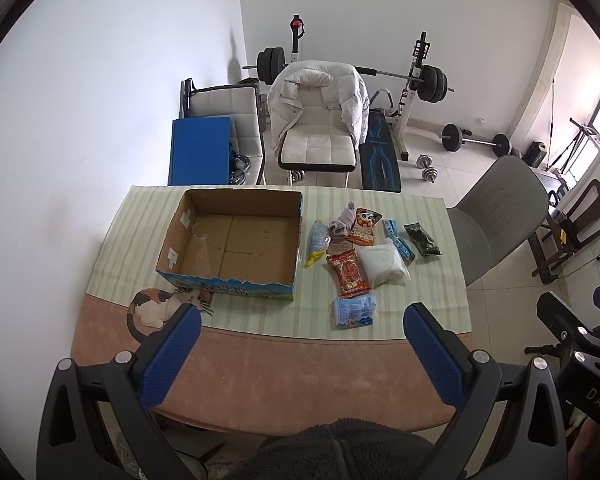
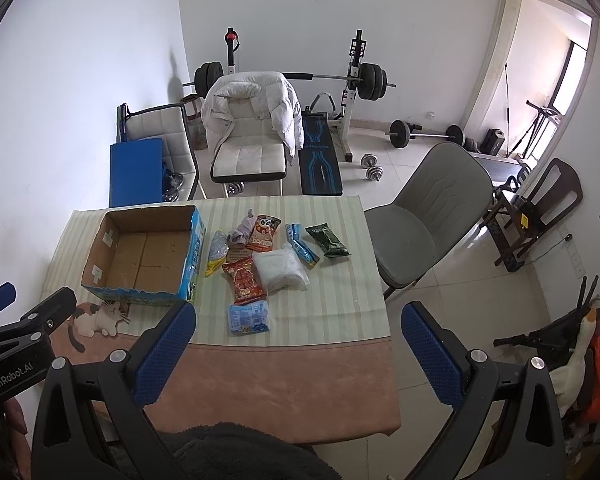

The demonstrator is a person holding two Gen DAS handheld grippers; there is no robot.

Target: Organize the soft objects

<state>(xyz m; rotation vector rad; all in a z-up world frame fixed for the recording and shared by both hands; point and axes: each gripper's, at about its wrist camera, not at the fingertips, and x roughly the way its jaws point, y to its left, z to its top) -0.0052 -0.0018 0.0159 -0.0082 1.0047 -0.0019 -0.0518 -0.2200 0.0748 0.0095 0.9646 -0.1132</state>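
Note:
An open, empty cardboard box (image 1: 232, 240) stands on the table's left part; it also shows in the right wrist view (image 2: 144, 256). To its right lie several soft packets: a red snack bag (image 1: 348, 272), a white pouch (image 1: 382, 264), a light-blue pack (image 1: 354, 310), a dark green pack (image 1: 422, 239), a yellow-blue bag (image 1: 319, 242), a panda snack bag (image 1: 365, 226) and a grey cloth (image 1: 342, 222). My left gripper (image 1: 302, 322) is open and empty above the table's near edge. My right gripper (image 2: 298, 320) is open and empty, to the right of the left one.
The table (image 1: 284, 376) has a striped mat and a pink front band with a cat picture (image 1: 160, 306). A grey chair (image 2: 424, 216) stands at its right side. White chairs, a blue board and weight equipment are behind.

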